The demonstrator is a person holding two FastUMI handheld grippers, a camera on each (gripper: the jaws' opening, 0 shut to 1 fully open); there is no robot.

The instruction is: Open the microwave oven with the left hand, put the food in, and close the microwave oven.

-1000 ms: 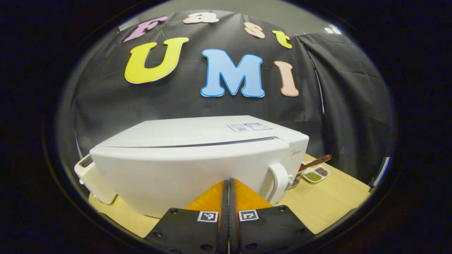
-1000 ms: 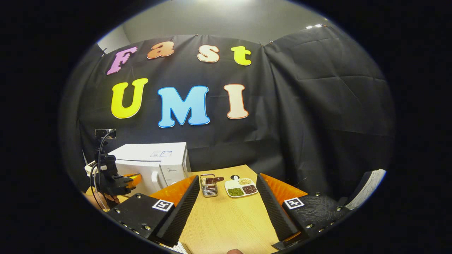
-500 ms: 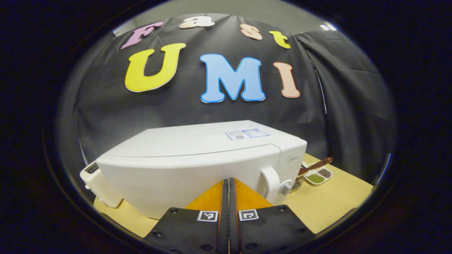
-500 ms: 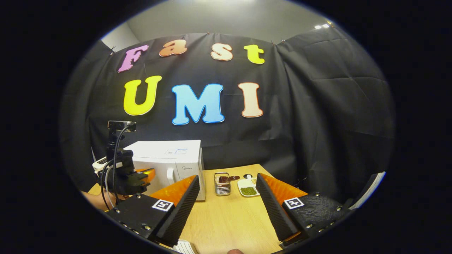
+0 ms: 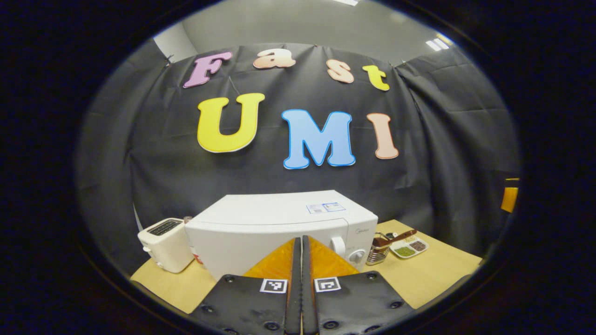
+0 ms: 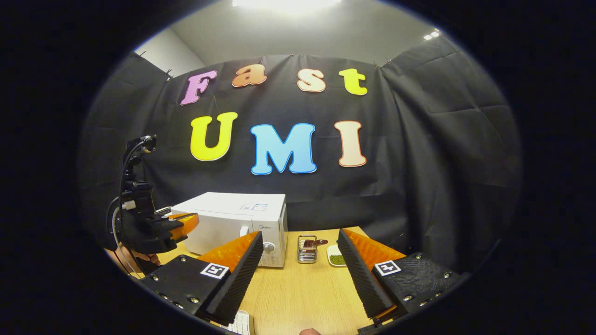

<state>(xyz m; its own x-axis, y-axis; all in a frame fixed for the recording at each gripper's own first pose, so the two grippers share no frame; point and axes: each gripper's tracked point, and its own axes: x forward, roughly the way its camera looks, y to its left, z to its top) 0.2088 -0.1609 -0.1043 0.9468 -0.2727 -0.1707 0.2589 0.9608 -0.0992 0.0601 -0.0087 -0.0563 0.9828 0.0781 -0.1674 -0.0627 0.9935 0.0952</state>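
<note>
Left claw pressed together hides the microwave door's lower middle; right claw spread apart.

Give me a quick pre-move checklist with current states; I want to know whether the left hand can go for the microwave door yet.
1. Microwave door shut, handle reachable from the front: ok.
2. Left gripper ready to take the handle: not ok, fingers closed together and short of it.
3. Right gripper out of the door's way: ok, open over the table, holding nothing.
4. Food dish reachable: ok, right of the utensil holder.
5. Toaster outside the door's swing: cannot tell.
</note>
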